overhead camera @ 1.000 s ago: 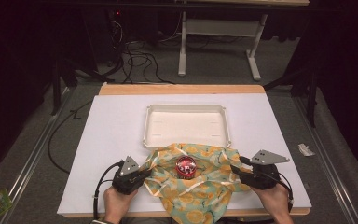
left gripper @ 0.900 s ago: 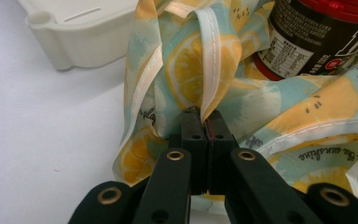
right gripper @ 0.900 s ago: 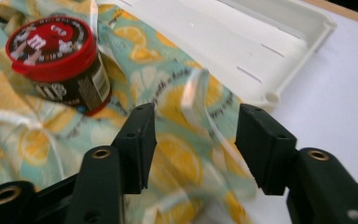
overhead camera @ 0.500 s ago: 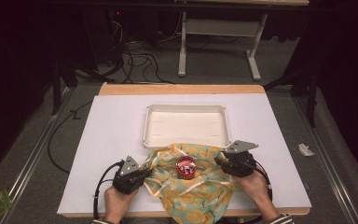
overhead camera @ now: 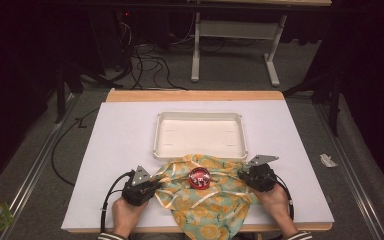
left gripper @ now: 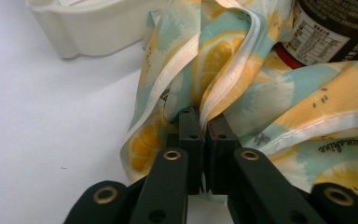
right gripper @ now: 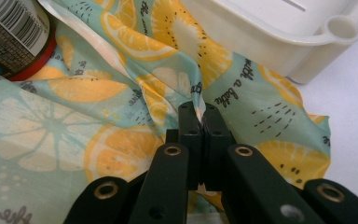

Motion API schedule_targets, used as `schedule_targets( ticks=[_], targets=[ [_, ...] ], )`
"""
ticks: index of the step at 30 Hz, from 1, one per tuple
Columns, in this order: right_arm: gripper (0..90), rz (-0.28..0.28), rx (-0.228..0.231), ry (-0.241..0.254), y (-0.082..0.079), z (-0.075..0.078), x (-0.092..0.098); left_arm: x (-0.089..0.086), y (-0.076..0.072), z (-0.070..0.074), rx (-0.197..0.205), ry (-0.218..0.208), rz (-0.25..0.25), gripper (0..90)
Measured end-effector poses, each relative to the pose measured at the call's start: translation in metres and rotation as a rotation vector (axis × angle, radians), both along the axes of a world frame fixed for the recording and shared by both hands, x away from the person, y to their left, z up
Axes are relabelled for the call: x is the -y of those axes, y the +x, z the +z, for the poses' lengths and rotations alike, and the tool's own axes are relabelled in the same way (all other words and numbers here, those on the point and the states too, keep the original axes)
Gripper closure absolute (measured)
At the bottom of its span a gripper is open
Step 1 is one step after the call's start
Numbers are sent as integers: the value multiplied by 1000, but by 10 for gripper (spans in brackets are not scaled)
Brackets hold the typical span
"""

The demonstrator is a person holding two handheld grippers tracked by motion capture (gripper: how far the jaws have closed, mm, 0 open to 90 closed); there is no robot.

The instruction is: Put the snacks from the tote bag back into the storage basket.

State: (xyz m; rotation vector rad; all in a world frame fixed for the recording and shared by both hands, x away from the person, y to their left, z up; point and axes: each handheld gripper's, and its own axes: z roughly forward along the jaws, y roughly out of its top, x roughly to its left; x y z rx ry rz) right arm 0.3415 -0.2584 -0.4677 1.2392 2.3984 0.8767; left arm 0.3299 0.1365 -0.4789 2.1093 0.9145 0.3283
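A lemon-print cloth (overhead camera: 207, 205) lies at the table's front edge, partly hanging over it. A dark jar with a red lid (overhead camera: 199, 178) stands on the middle of it. My left gripper (overhead camera: 156, 184) is at the cloth's left edge. Its jaws have just been opening slightly, but they still pinch the pale hem (left gripper: 223, 88), seen in the left gripper view (left gripper: 204, 114). My right gripper (overhead camera: 241, 174) is at the cloth's right edge. Its jaws have just been closing and are now shut on a fold of cloth (right gripper: 98, 93), seen in the right gripper view (right gripper: 203, 109).
A white tray (overhead camera: 156, 137) sits just behind the cloth, its front rim touching the fabric. The jar (left gripper: 326, 28) is close beyond the left jaws and the tray's corner (right gripper: 335, 28) close beyond the right ones. Cables and desk legs lie on the floor beyond the table.
My right gripper moved left and down onto the cloth's right edge and shut on it. The left hand stayed put. Cloth and jar have not shifted.
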Motion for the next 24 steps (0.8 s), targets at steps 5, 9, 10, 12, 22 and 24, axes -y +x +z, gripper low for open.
schedule_targets(
  ticks=[5,9,10,12,22,24],
  targets=[
    [900,5,-2,-2,-3,0,-2,-4,-7,13,41,-15,20,712],
    [900,16,-4,-10,-4,1,-5,-2,-11,27,76,-30,29,593],
    [899,20,-1,-10,-4,0,-6,0,-12,32,89,-27,30,562],
    [899,21,0,-11,-4,0,-6,3,-13,37,118,-29,42,500],
    [895,29,1,-13,-4,0,-6,21,10,47,86,-22,10,394],
    [894,26,0,-12,-4,0,-7,27,16,44,72,-9,2,393]
  ],
)
